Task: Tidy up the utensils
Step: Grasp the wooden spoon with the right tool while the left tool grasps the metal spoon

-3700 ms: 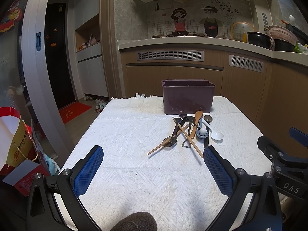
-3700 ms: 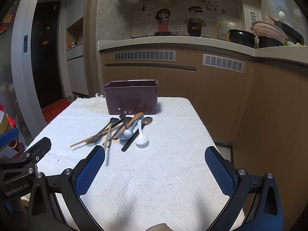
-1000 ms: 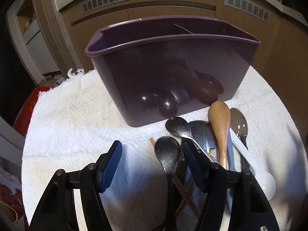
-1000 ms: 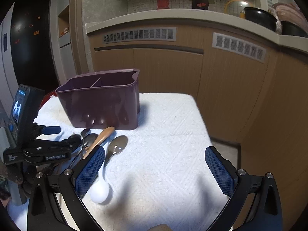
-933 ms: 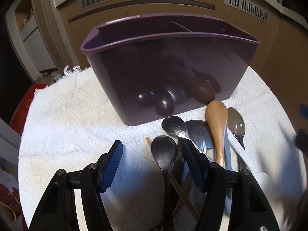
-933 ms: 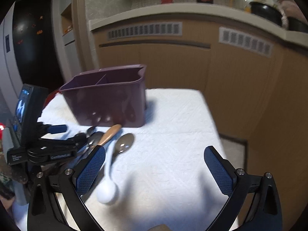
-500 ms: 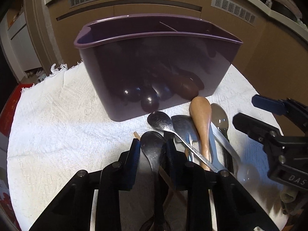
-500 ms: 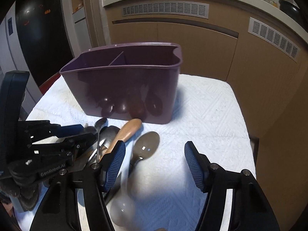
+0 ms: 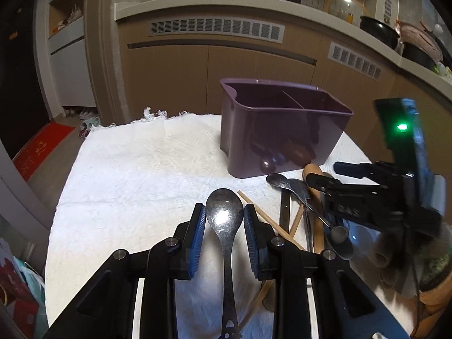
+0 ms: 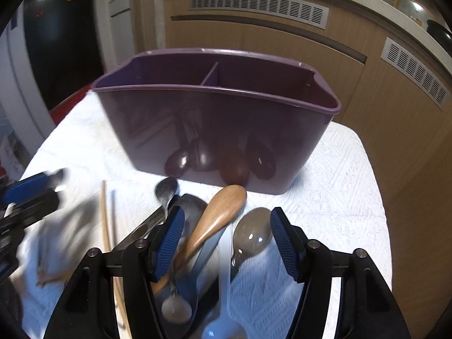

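Closest to the left wrist camera, the left claw [image 9: 224,220] pinches a metal spoon [image 9: 225,217], its blue pads pressed against either side of the bowl, and the spoon is lifted clear of the white cloth [image 9: 135,175] that covers the worktop. Just beside it to the right lie wooden chopsticks [image 9: 271,220] and the rest of the pile. Over that pile the right claw [image 10: 226,240] is half spread and closing. Between its pads sit a wooden spoon [image 10: 217,214], a white spoon handle [image 10: 224,254] and a grey spoon [image 10: 251,234]; the pads do not press on any of them. A small metal spoon [image 10: 166,189] lies just left of the wooden one, near the foot of the bin. Farther back stands the purple utensil bin [image 10: 214,130], upright on the cloth, with a divider splitting it into two compartments, both visibly bare inside. Behind it run brown cabinets [image 9: 226,56] with vent grilles.
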Available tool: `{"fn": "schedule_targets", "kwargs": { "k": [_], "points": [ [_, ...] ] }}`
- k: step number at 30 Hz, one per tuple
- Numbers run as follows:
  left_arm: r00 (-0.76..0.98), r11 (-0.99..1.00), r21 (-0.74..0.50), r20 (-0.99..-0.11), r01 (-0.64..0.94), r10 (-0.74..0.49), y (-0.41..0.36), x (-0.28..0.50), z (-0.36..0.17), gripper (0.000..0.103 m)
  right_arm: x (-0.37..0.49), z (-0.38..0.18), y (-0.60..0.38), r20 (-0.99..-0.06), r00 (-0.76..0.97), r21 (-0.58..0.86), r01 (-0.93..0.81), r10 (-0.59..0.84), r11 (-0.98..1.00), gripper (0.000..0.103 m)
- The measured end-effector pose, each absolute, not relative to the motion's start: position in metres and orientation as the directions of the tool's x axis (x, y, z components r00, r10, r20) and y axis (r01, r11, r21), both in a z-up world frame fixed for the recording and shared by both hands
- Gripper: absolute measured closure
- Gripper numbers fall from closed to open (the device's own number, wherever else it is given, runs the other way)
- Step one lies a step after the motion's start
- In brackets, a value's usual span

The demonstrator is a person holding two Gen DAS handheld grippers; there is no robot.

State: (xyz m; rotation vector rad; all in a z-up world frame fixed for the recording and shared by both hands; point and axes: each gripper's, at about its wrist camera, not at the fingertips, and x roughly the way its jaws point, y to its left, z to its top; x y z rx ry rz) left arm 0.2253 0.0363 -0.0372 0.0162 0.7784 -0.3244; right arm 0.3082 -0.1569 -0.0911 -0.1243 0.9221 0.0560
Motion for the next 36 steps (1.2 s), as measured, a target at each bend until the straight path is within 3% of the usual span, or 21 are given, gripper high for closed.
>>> {"fn": "schedule_targets", "kwargs": {
  "k": [10, 13, 16, 24, 36],
  "points": [
    [0.681, 0.943, -0.186, -0.655, 0.276, -0.329, 0.061, 0.216, -0.032, 0.078, 0.333, -0.103, -0.146, -0.816, 0.576, -0.111, -0.065, -0.054, 0.992, 0.048],
    [0.68, 0.941, -0.198, -0.652, 0.275, -0.336, 0.063, 0.216, -0.031, 0.078, 0.331, -0.103, -0.14, -0.813, 0.579, -0.136, -0.083, -0.063, 0.987, 0.053],
    [0.68, 0.943, -0.195, -0.654, 0.27, -0.33, 0.063, 0.215, -0.03, 0.078, 0.327, -0.102, -0.14, -0.822, 0.567, -0.139, -0.101, -0.058, 0.985, 0.066],
    [0.671, 0.945, -0.193, -0.667, 0.264, -0.324, 0.062, 0.205, -0.025, 0.078, 0.296, -0.091, -0.173, -0.827, 0.562, -0.082, -0.133, 0.007, 0.988, 0.067],
    [0.718, 0.936, -0.147, -0.608, 0.319, -0.34, 0.041, 0.173, 0.01, 0.078, 0.243, -0.029, -0.204, -0.697, 0.715, -0.071, -0.138, 0.05, 0.988, 0.069]
  ]
}}
